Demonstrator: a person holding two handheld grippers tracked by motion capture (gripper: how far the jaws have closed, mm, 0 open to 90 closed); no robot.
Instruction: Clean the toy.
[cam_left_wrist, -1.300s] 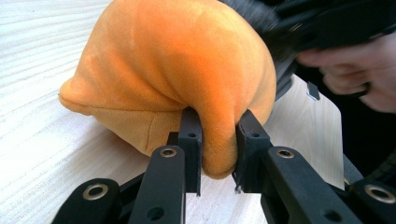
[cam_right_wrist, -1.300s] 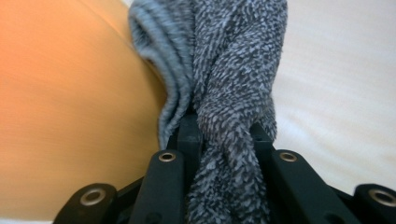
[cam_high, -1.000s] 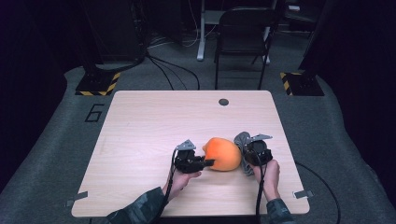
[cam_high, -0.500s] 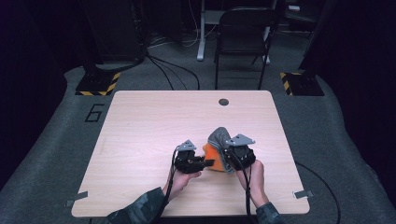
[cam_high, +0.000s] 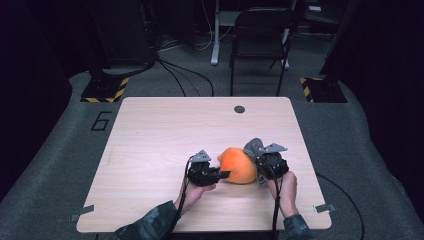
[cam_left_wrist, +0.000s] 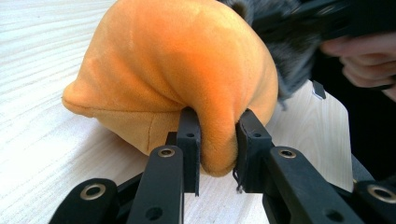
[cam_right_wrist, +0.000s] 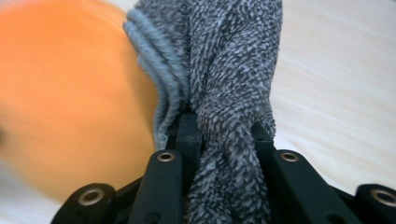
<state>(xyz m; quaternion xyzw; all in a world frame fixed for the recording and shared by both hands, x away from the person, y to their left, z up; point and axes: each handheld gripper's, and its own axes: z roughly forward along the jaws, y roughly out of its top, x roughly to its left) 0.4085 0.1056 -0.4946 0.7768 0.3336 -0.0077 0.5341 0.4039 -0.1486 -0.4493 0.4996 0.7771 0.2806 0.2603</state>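
An orange plush cushion lies on the wooden table, near the front, between my two grippers. My left gripper is shut on a fold of the orange plush at its left side; the fabric bulges between the pads. My right gripper is shut on a grey knitted cloth, which bunches between the jaws and hangs against the cushion's right side. The grey cloth sticks up beside the cushion.
A small dark round hole sits near the table's far edge. A black chair stands behind the table, with cables on the floor. Hazard-striped blocks lie at both far corners.
The right gripper swung in over the cushion with the grey cloth, then drew back to the cushion's right side. The left gripper kept still on the plush.
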